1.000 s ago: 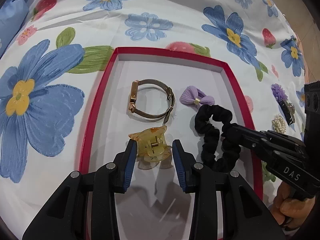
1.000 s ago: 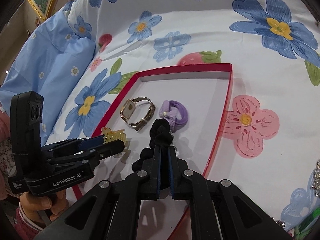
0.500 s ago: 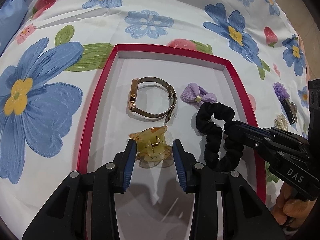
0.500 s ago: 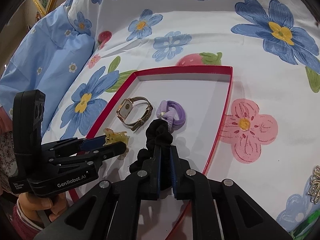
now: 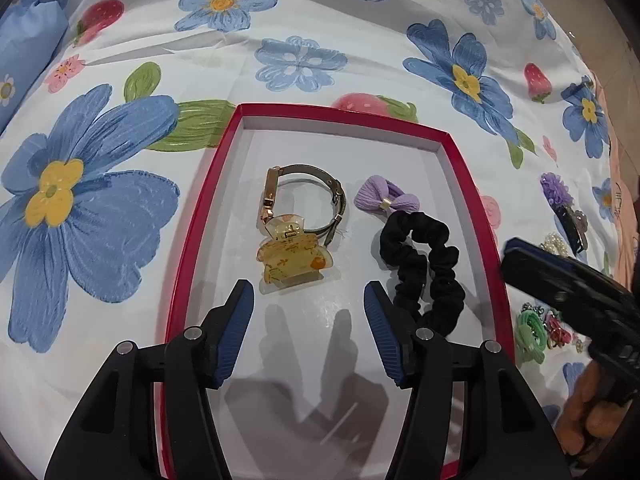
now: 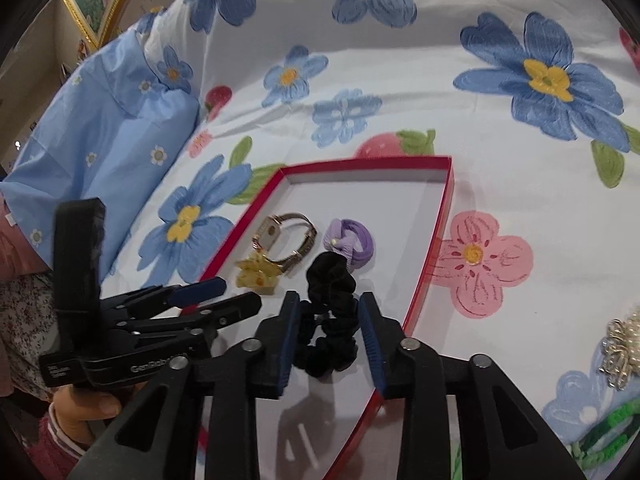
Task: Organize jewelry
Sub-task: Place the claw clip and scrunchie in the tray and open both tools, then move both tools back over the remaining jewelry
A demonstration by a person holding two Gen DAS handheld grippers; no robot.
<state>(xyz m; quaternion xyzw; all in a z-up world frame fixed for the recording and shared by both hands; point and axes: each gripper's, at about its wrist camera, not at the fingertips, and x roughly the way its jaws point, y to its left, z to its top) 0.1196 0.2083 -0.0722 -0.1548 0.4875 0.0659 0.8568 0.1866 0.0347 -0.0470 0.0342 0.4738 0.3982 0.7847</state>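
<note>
A red-rimmed tray (image 5: 200, 208) (image 6: 430, 264) with a white floor lies on the flowered sheet. In it are a rose-gold watch (image 5: 304, 196) (image 6: 284, 236), a lilac bow tie (image 5: 386, 198) (image 6: 352, 240), a yellow claw clip (image 5: 292, 258) (image 6: 256, 272) and a black scrunchie (image 5: 424, 264) (image 6: 332, 320). My left gripper (image 5: 308, 308) (image 6: 224, 292) hangs just short of the clip, jaws opening, nothing between them. My right gripper (image 6: 328, 340) is opening too; the scrunchie lies between its pads, untouched. In the left wrist view only the right gripper's fingers (image 5: 560, 276) show.
More pieces lie on the sheet right of the tray: a purple flower clip (image 5: 560, 196), a pearl brooch (image 5: 556, 242) (image 6: 622, 344) and green bands (image 5: 530, 332) (image 6: 608, 428). A blue pillow (image 6: 100, 148) sits at the left. A hand (image 6: 80, 404) holds the left gripper.
Both grippers have opened and drawn back. The yellow clip left the left jaws and lies flat by the watch. The scrunchie dropped from the right jaws onto the tray floor.
</note>
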